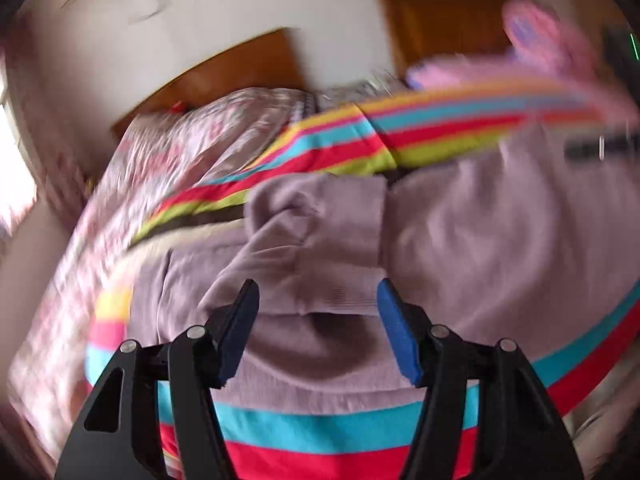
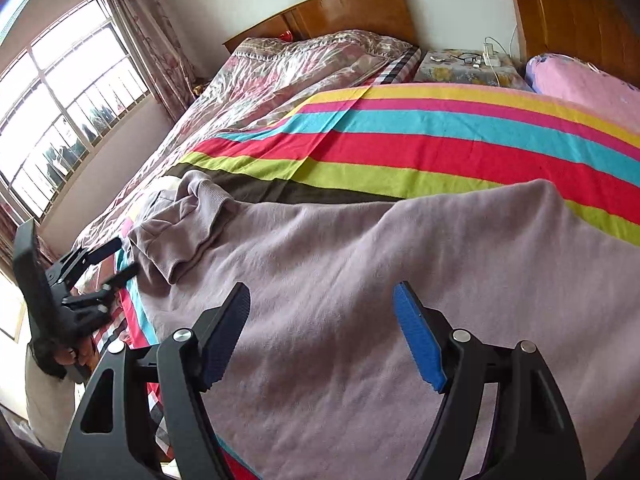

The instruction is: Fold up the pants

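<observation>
A: What's closest in the right view?

B: The right gripper, its ribbed blue pads spread apart with nothing between them, hovering over the pants. These are soft mauve fleece, lying mostly flat on the striped blanket.

A: And the left side?

B: The left gripper is spread wide too, empty, just above a bunched, ribbed end of the pants. That view is blurred.

A: Farther back?

B: A glossy floral quilt, a pink pillow, then the smooth wooden headboard against the wall, with a barred window to the left.
</observation>
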Tool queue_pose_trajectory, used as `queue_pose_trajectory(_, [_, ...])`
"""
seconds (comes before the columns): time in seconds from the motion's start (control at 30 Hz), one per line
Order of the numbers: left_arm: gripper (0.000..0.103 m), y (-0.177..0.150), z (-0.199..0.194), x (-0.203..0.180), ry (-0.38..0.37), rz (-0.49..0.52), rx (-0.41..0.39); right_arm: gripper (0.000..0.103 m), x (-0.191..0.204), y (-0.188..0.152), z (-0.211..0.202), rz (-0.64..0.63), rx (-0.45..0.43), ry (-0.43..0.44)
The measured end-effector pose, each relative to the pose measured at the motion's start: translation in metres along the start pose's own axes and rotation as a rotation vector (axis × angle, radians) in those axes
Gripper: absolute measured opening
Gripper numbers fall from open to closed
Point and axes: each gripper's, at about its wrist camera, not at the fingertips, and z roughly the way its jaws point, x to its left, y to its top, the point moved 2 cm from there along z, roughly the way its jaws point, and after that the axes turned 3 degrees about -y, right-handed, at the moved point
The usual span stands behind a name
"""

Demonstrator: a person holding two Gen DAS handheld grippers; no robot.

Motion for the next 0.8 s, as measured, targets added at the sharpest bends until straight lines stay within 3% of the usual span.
queue_pose_trajectory(0.07, [0.062,-0.003,0.024,-0.012,0.030,0.193,0.067,0.073,0.000,-0.001,0.001,0.007,0.005,-0.003])
queue_pose_trajectory(0.2, [0.063,-0.017,0.044,-0.018,0.033,0.390,0.135,0.075,-0.006,-0.003,-0.005,0.029,-0.005,-0.007])
queue_pose_trajectory(0.37, [0.063,-0.021,0.056,-0.023,0.025,0.587,0.104,0.076,-0.016,-0.008,0.000,0.092,0.015,-0.002])
queue_pose_trajectory(0.43, [0.040,-0.021,0.057,-0.026,0.010,0.642,0.107,0.076,-0.013,-0.011,0.002,0.090,0.021,0.003])
queue_pose_trajectory(0.47, [0.012,-0.020,0.061,-0.026,-0.027,0.625,0.131,0.076,-0.011,-0.012,0.002,0.085,0.018,0.006])
queue_pose_trajectory(0.5, [0.006,-0.016,0.060,-0.024,-0.036,0.592,0.125,0.076,-0.010,-0.013,0.001,0.083,0.018,0.006])
queue_pose_trajectory(0.57, [0.005,-0.007,0.057,-0.011,-0.112,0.457,0.085,0.076,-0.008,-0.013,-0.001,0.082,0.012,0.008])
queue_pose_trajectory(0.6, [0.005,-0.001,0.049,0.009,-0.185,0.298,0.041,0.076,-0.009,-0.013,-0.002,0.083,0.008,0.007])
queue_pose_trajectory(0.63, [0.005,0.003,0.039,0.033,-0.260,0.122,-0.008,0.076,-0.010,-0.013,-0.004,0.086,0.006,0.006])
queue_pose_trajectory(0.7, [0.005,-0.007,0.016,0.106,-0.408,-0.360,-0.160,0.076,-0.014,-0.014,-0.005,0.096,0.003,0.003])
queue_pose_trajectory(0.8, [0.005,-0.070,0.018,0.193,-0.505,-0.957,-0.297,0.076,-0.019,-0.014,-0.002,0.119,0.007,0.009])
